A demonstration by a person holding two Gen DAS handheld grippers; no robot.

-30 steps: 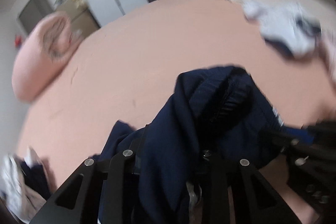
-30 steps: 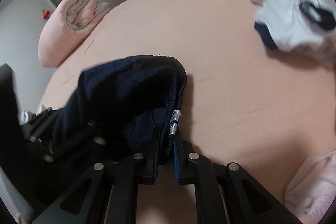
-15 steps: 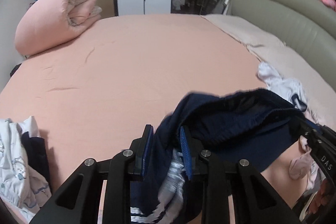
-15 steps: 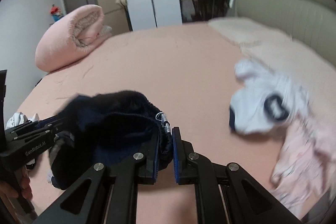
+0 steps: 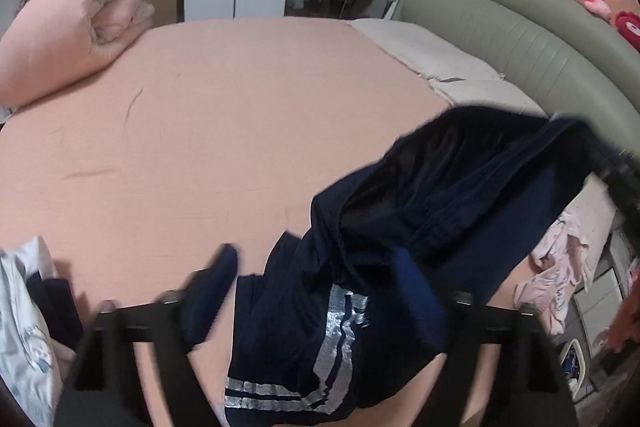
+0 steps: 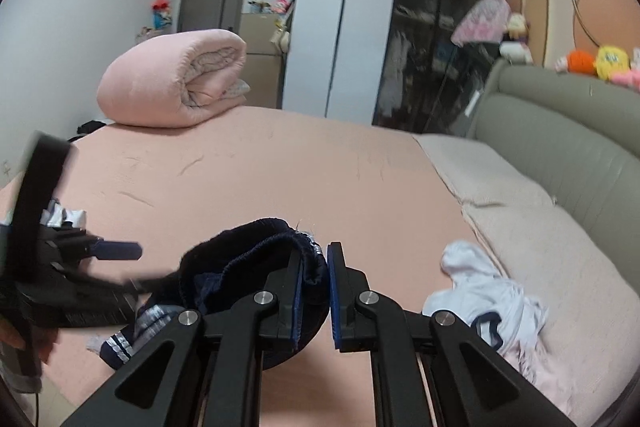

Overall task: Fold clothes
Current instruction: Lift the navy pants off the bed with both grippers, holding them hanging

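Note:
Dark navy shorts (image 5: pixel 400 247) with silver stripes hang above the pink bed sheet (image 5: pixel 224 115). My right gripper (image 6: pixel 313 267) is shut on the waistband of the shorts (image 6: pixel 256 247) and holds it up. My left gripper (image 5: pixel 332 291) has its jaws spread wide; the shorts drape between them, and the right finger is hidden by the cloth. In the right wrist view the left gripper (image 6: pixel 108 267) shows at the left with an open blue-padded finger.
A rolled pink quilt (image 6: pixel 176 79) lies at the bed's far left. A white garment (image 6: pixel 480 283) and pink clothes lie by the grey headboard (image 6: pixel 560 139). More clothes (image 5: pixel 24 327) lie at the near left edge. A wardrobe (image 6: pixel 340 27) stands beyond.
My left gripper has opened wide and let go of the shorts. The right gripper has lifted the waistband higher, and the shorts now hang from it.

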